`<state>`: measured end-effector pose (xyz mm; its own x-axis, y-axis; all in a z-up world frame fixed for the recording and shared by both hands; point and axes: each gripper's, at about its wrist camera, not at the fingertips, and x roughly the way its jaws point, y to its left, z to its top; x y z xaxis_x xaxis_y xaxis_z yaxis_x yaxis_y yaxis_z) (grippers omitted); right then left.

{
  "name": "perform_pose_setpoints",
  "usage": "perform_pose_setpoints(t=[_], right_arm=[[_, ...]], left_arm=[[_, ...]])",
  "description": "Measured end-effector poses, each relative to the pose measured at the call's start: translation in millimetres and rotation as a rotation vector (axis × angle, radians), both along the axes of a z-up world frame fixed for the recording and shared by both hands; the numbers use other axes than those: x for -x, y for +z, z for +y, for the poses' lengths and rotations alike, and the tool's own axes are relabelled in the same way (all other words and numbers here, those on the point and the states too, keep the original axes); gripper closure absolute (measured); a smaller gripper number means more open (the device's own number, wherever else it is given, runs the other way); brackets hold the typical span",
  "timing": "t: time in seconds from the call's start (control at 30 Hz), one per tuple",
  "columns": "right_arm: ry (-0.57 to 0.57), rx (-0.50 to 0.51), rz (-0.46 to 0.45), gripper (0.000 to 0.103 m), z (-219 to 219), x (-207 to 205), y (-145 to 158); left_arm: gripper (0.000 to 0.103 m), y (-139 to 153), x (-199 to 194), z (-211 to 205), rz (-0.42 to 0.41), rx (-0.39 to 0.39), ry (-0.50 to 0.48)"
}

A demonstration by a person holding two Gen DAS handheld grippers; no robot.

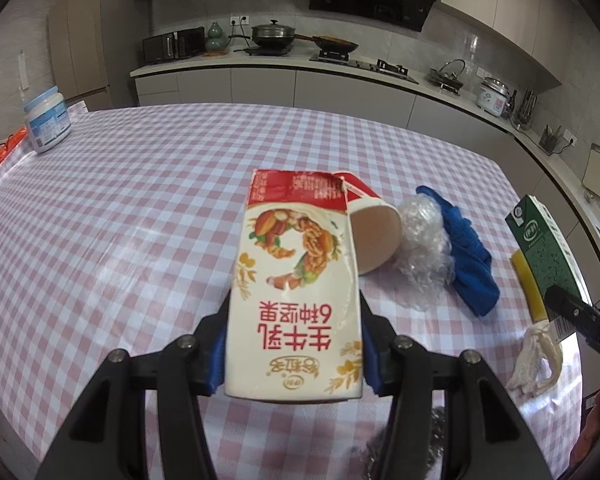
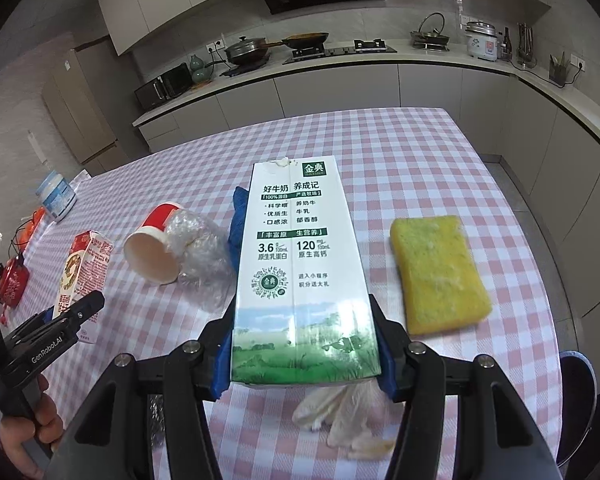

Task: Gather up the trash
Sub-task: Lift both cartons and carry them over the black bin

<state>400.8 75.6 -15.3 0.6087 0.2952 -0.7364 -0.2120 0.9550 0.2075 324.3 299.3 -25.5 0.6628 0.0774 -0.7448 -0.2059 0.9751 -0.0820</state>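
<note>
My left gripper (image 1: pixel 294 340) is shut on a red and white milk carton (image 1: pixel 296 280), held above the checked table; the carton also shows in the right wrist view (image 2: pixel 82 276). My right gripper (image 2: pixel 304 344) is shut on a green and white milk carton (image 2: pixel 300 272), seen in the left wrist view (image 1: pixel 548 248) at the right edge. A red paper cup (image 2: pixel 152 244) lies on its side beside crumpled clear plastic (image 2: pixel 200 252). A crumpled white glove (image 2: pixel 344 412) lies under the right gripper.
A blue cloth (image 1: pixel 468 252) lies behind the plastic. A yellow sponge (image 2: pixel 438 276) lies on the right of the table (image 1: pixel 140 220). A white jar (image 1: pixel 48 120) stands at the far left corner, red items (image 2: pixel 14 284) near it. Dark scraps (image 1: pixel 432 440) lie near the front edge.
</note>
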Motion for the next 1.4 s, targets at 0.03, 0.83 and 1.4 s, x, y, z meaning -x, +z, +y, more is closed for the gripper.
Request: perform_pose_setpoints(t=[0.03, 0.83, 1.4], right_arm=[[0.001, -0.001, -0.003, 0.045, -3, 2, 2], [-0.090, -0.024, -0.034, 0.045, -105, 79, 28], [-0.326, -0.014, -0.024, 0.045, -233, 131, 25]], left_arm=[[0.049, 3, 4, -2, -0.006, 0.001, 0.000], [0.049, 24, 34, -111, -0.053, 0.025, -0.201], [0.049, 24, 34, -245, -0.033, 0.047, -0.477]])
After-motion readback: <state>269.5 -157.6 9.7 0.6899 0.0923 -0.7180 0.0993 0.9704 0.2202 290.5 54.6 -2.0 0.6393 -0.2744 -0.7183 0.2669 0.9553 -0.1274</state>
